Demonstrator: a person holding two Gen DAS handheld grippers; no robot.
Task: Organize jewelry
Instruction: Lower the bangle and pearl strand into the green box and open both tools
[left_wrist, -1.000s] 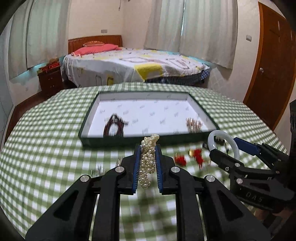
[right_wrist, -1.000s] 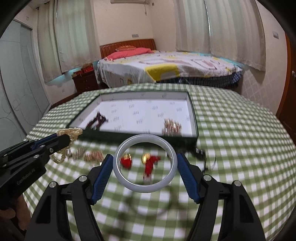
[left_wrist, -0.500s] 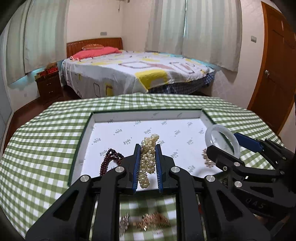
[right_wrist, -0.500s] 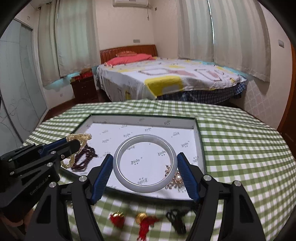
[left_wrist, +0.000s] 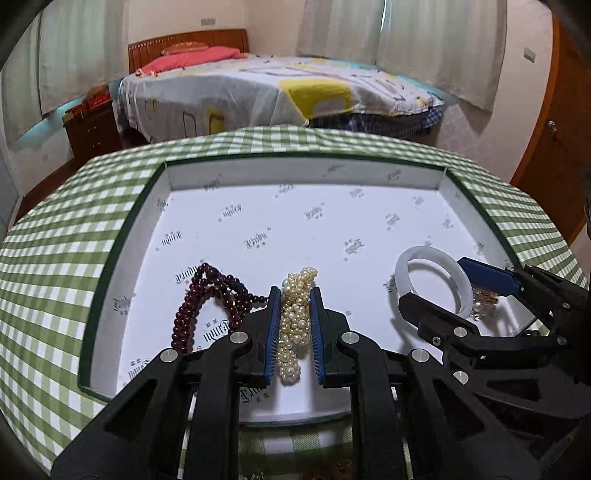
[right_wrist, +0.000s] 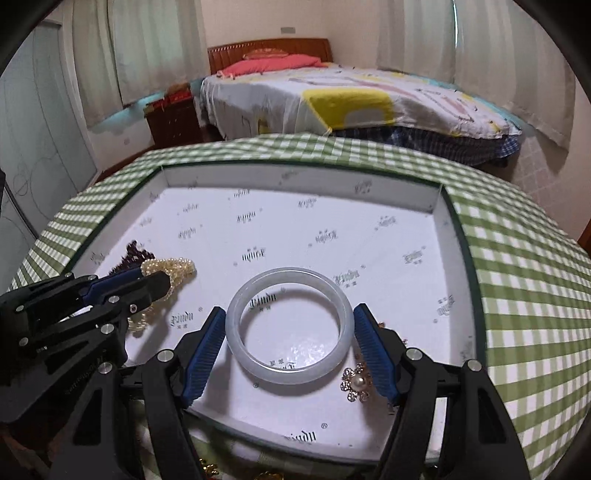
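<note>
The left claw (left_wrist: 294, 332) hides part of the dark red bead string (left_wrist: 207, 302); gold trinkets (right_wrist: 208, 472) are cut off below.

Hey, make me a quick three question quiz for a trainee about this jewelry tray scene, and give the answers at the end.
1. Multiple choice: what does the left claw grip? A) dark red bead strand B) pearl strand C) white bangle
2. True or false: the right claw holds the white bangle above the tray.
3. Fill in: the small gold flower brooch lies in the tray beside the ____ claw.

Key
1. B, the pearl strand; the dark red bead strand lies in the tray.
2. True.
3. Right.
</note>
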